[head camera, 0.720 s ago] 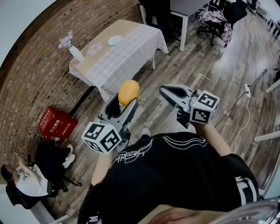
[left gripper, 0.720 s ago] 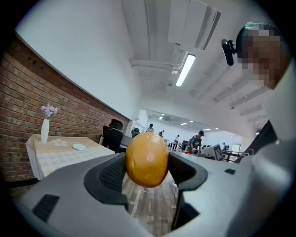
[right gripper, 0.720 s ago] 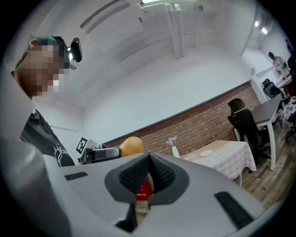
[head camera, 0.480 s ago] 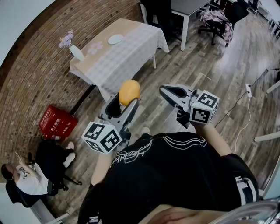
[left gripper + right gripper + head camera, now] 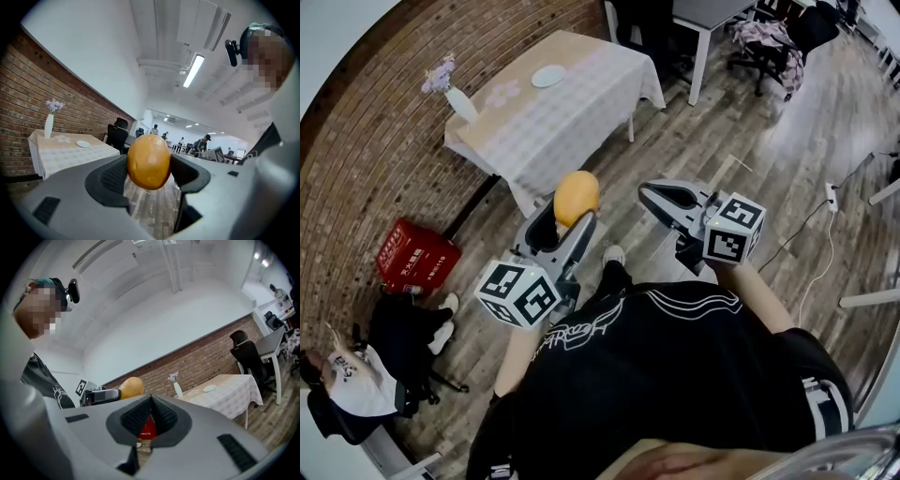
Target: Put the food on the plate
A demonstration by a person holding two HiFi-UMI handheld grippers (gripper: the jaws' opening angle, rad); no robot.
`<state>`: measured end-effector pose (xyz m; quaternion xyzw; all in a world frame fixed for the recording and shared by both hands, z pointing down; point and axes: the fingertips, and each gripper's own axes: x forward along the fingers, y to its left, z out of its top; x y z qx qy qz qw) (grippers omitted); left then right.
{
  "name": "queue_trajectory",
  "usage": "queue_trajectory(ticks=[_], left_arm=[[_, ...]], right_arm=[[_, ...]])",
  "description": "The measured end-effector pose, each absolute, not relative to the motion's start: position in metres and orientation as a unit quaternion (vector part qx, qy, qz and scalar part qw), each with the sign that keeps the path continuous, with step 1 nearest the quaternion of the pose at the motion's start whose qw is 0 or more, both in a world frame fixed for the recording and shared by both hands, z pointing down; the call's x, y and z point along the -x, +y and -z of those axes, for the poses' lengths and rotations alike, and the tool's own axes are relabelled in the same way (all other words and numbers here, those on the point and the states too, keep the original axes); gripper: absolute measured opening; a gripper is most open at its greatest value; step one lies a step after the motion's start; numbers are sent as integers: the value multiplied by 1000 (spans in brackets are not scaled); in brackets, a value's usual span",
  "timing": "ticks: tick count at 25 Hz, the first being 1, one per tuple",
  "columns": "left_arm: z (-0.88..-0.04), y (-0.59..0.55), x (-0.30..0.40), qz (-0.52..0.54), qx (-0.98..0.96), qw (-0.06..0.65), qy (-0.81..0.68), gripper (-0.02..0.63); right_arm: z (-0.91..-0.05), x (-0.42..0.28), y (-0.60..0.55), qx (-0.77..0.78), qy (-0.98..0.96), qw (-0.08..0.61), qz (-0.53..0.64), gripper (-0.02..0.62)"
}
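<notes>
An orange-yellow, egg-shaped food item (image 5: 577, 196) is pinched between the pads of my left gripper (image 5: 571, 214), which is shut on it and held in the air above the wooden floor. In the left gripper view the food (image 5: 149, 161) fills the gap between both dark pads. My right gripper (image 5: 660, 197) hovers to its right, shut with nothing in it. The small white plate (image 5: 548, 76) lies on the cloth-covered table (image 5: 581, 103) ahead, well beyond both grippers. The right gripper view shows the same plate (image 5: 209, 388) and the food (image 5: 131, 386).
A white vase with flowers (image 5: 457, 101) stands at the table's left end. A red crate (image 5: 416, 257) sits by the brick wall, and a seated person (image 5: 347, 382) is at the lower left. Office chairs (image 5: 764, 42) and a desk stand beyond the table.
The table and floor have shifted slightly in the head view, and a leg now shows under the grippers. Both grippers keep their pose, and the food stays gripped.
</notes>
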<state>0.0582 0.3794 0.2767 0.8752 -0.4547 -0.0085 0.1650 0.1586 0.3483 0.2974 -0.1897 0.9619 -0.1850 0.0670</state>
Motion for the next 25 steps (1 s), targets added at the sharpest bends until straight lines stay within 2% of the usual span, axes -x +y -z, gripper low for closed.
queue_trajectory(ticks=[12, 25], left_arm=[[-288, 288, -9, 21, -875, 193, -443, 287], [-285, 115, 56, 7, -878, 208, -431, 287]], right_arm=[[-309, -109, 257, 199, 957, 46, 205, -4], [-314, -51, 89, 224, 943, 34, 245, -4]])
